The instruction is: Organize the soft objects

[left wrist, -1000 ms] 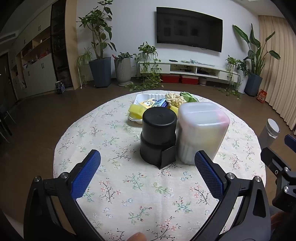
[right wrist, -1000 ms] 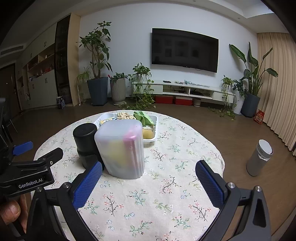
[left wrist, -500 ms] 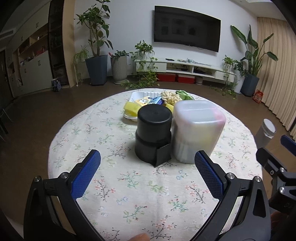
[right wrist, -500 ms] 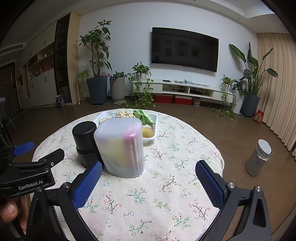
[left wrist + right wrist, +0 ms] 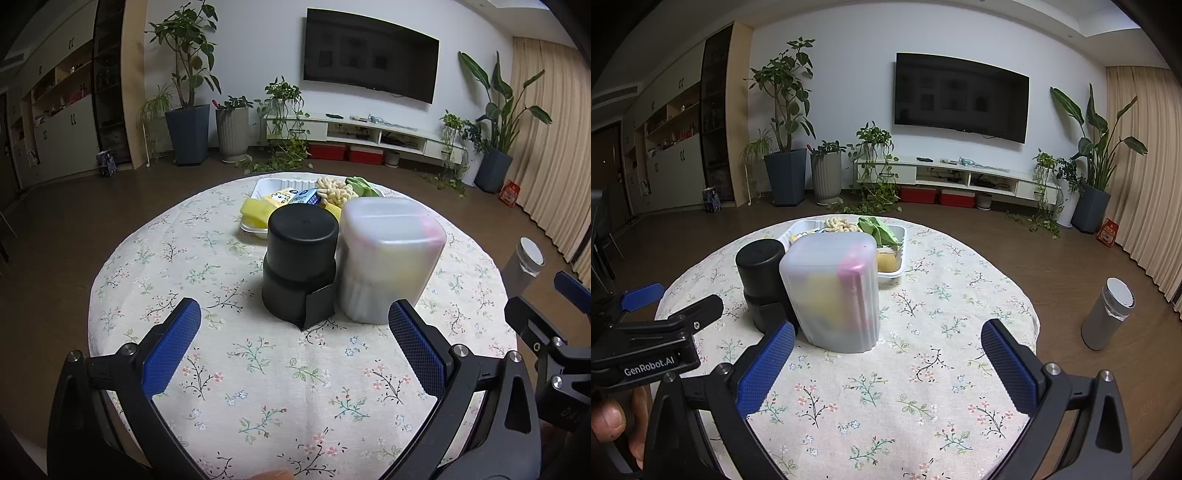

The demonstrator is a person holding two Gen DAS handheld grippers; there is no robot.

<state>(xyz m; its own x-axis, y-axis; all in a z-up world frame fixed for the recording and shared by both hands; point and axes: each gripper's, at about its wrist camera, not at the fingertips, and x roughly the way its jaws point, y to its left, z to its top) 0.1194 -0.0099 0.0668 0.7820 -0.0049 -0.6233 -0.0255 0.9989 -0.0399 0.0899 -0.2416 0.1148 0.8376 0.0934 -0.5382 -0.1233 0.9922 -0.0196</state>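
Nearest to us, both tools hang over the near edge of the round tabletop [image 5: 229, 373], and neither is holding anything. The left gripper [image 5: 293, 332] has its jaws spread wide, blue pads flanking the two containers ahead. The right gripper [image 5: 888, 349] is spread just as wide, empty, with bare floral cloth between its pads.

What has changed over the last second? Very little, and all of it on the left: that view has eased back and lifted a touch, so the containers sit slightly farther off than before. The right view is practically unchanged. Nothing on the table has moved. My read: this is the settling-in before a first reach, with no sorting done from here.

A step in, at the middle of the tabletop, stands the black cylindrical container [image 5: 301, 266], upside-down by the look of it, a small black flap at its base. Just beside it, apparently touching, is the frosted plastic container [image 5: 388, 258], pink and yellow shapes showing faintly through its wall.

Beyond them, toward the far edge, sits the white tray [image 5: 899, 254] with the soft objects: yellow sponges [image 5: 255, 212], a beige knotted bundle [image 5: 334, 190], a green cloth [image 5: 879, 229]. Those are the job, untouched.

Off the table, a grey flask [image 5: 1108, 314] stands on the floor.
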